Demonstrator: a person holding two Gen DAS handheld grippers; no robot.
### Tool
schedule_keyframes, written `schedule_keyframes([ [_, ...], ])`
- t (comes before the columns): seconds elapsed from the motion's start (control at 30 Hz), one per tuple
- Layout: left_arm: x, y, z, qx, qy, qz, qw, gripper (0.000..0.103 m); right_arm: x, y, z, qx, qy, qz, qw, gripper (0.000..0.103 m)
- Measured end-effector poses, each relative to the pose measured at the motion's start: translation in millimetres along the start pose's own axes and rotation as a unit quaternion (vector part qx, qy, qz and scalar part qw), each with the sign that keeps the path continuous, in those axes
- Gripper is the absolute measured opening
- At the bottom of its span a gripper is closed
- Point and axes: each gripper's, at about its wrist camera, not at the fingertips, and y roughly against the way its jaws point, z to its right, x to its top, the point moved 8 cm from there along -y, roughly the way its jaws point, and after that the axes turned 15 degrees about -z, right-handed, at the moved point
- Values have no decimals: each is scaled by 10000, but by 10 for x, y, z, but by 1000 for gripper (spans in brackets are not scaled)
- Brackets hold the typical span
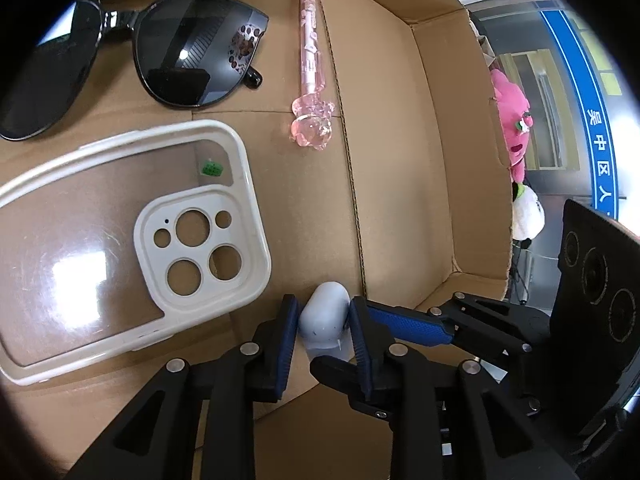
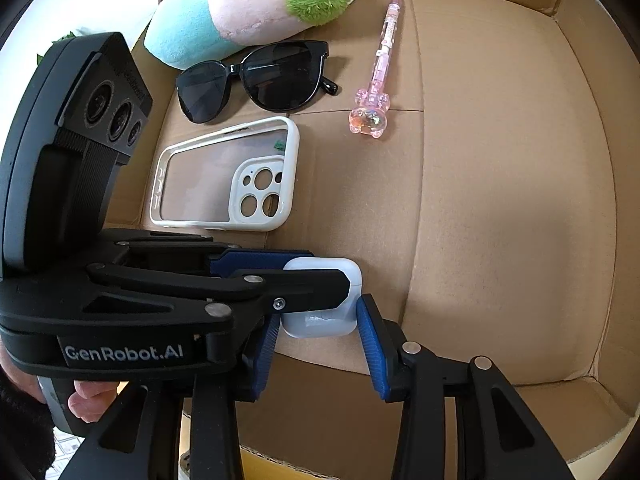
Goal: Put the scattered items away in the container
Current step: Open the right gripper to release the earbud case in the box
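Inside the cardboard box [image 2: 500, 200], going left to right in the right wrist view: a plush toy [image 2: 240, 12] leans over the far left wall, with sunglasses [image 2: 260, 80] just near of it and a clear phone case [image 2: 228, 176] nearer still. A pink pen [image 2: 378, 68] lies right of those, its far end touching nothing else. The right half of the box floor is bare.

The left tool [image 2: 320, 276] reaches in from the left and pinches a white earbud case [image 2: 320, 320] between its blue pads [image 1: 360, 344], low over the box floor near the near wall. The right tool [image 2: 316, 332] sits around the same case with its pads spread; whether they touch it cannot be told.

The step in hand looks like setting this case down in the box. The next move likely calls for the left tool to spread its pads and lift away. The phone case lies just beside the left tool, and the two tools crowd each other, so withdrawing needs care.
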Motion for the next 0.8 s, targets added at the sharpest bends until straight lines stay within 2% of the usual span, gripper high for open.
schedule_keyframes([
  [0.23, -43, 98, 26, 530, -58, 223, 9983, 33, -11, 3, 13, 8, -24, 14, 10000, 43],
  [0.47, -161, 292, 37, 709, -15, 490, 9963, 34, -31, 39, 19, 16, -34, 78, 10000, 44],
  [0.57, -244, 462, 49, 740, 41, 743, 9945, 42, -62, 164, -20, -78, 55, 257, 9996, 57],
  [0.63, -295, 562, 77, 788, 38, 884, 9930, 47, -101, 298, -46, -223, 98, 409, 9989, 71],
  [0.8, -569, 952, 300, 817, -17, 1432, 9863, 48, -152, 655, -171, -566, 125, 766, 9954, 90],
])
